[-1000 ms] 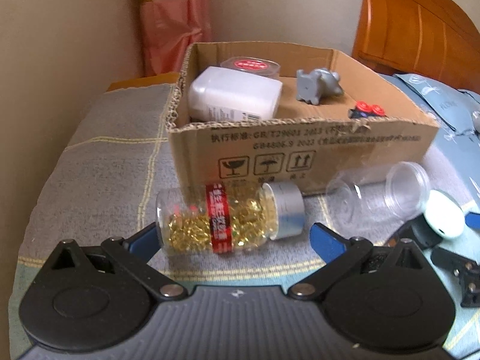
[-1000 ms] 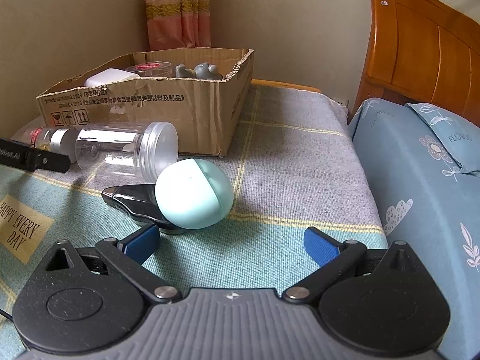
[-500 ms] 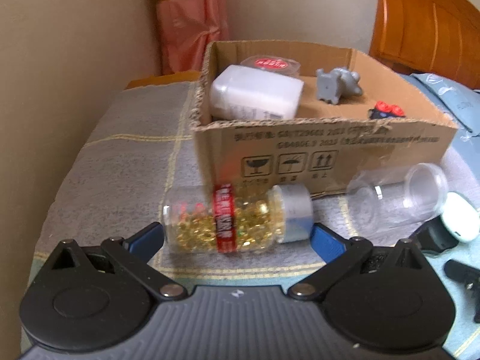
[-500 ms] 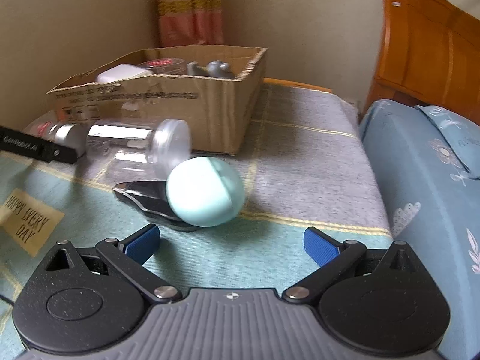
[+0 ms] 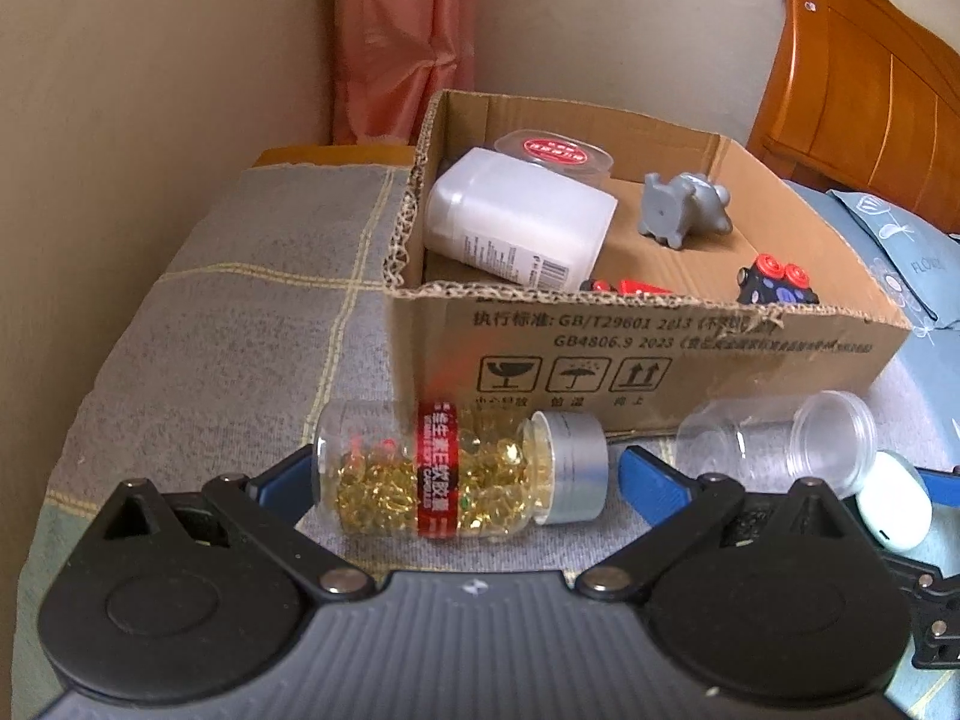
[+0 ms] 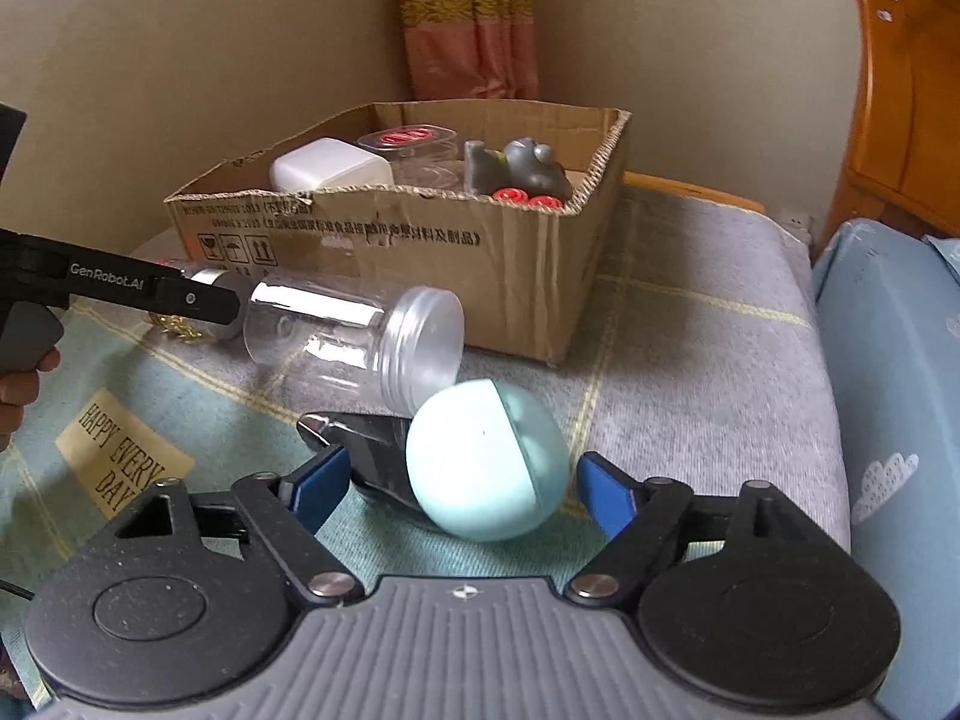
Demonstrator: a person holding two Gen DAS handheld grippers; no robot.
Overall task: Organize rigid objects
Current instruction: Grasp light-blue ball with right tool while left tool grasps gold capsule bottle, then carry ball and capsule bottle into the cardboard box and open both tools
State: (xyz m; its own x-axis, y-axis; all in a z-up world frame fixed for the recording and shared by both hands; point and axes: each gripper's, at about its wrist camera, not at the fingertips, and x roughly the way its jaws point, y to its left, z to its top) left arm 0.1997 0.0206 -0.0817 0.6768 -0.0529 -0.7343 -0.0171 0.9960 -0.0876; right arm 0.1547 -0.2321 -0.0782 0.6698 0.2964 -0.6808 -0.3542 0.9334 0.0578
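Two hand-held grippers are out, both with their blue fingers wide apart. The left hand-held gripper (image 5: 465,474) has the pill bottle (image 5: 462,471) lying on its side between its fingers, not squeezed. The right hand-held gripper (image 6: 462,480) has a light blue egg-shaped case (image 6: 486,459) between its fingers, leaning on a black thing (image 6: 366,450).

A clear jar (image 6: 360,330) lies on its side between the bottle and the egg case, just in front of the cardboard box (image 5: 648,354). All of this sits on a bed with a gray and green blanket (image 6: 690,360).

Only the left view looks down into the box, at a white bottle (image 5: 516,219), a gray toy (image 5: 687,210) and a red-lidded tub (image 5: 555,150). Only the right view shows a "HAPPY EVERY DAY" tag (image 6: 123,462) on the blanket.
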